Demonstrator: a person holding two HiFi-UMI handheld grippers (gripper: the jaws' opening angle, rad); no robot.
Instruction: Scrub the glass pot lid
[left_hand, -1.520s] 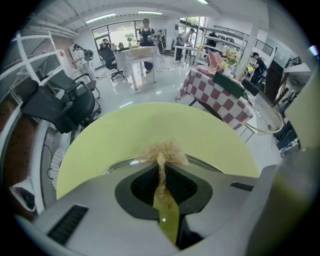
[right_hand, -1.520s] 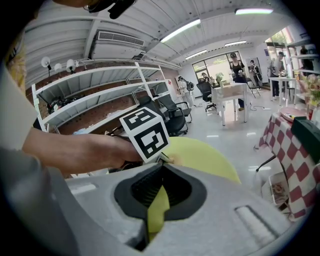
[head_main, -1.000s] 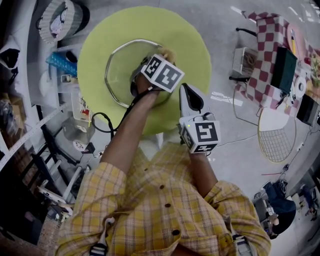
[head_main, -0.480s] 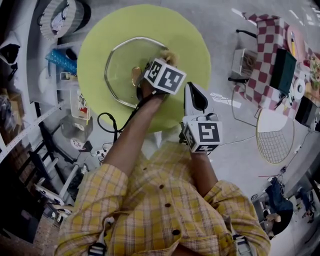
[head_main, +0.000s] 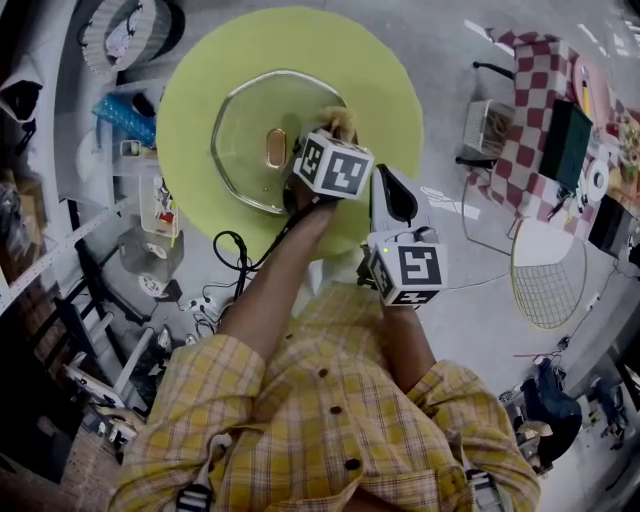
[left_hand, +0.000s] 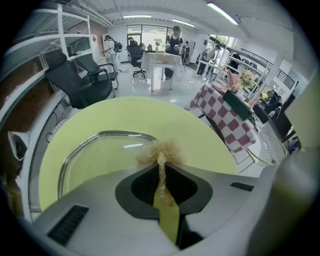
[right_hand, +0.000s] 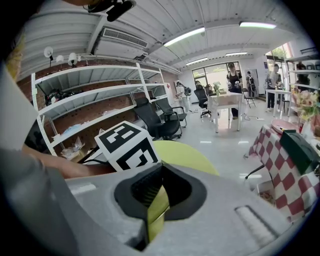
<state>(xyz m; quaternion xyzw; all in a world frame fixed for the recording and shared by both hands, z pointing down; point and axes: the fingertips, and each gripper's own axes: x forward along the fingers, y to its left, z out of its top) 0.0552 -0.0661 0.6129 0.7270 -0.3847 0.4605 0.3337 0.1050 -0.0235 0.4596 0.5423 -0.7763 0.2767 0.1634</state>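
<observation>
Since the head view looks almost straight down, layout is easy: a round clear glass pot lid (head_main: 240, 115) with a metal rim lies flat, gold knob (head_main: 275, 148) up, on the round lime-green table (head_main: 385, 70). The left gripper (head_main: 335, 135) is at the lid's edge on the person's right. The right gripper (head_main: 388, 195) sits just beside it over the table's near edge, off the lid. Left gripper view: jaws clamped on a tan fibrous scrubber tuft (left_hand: 162, 150), its fuzzy head sticking out past the tips, right at the rim. Can't tell if it actually presses the glass. Right gripper view: jaws drawn together, nothing held, only a sliver of green in the slit; the other gripper's marker cube (right_hand: 127, 145) is in front. My read: a scrub stroke at the rim. To do it well, press the tuft head squarely onto the glass and run overlapping passes from rim toward the knob, then around it. The lid looks loose and will probably slide, so pin it with the right gripper. Go easy on sideways drag, since the tuft could pull out.
</observation>
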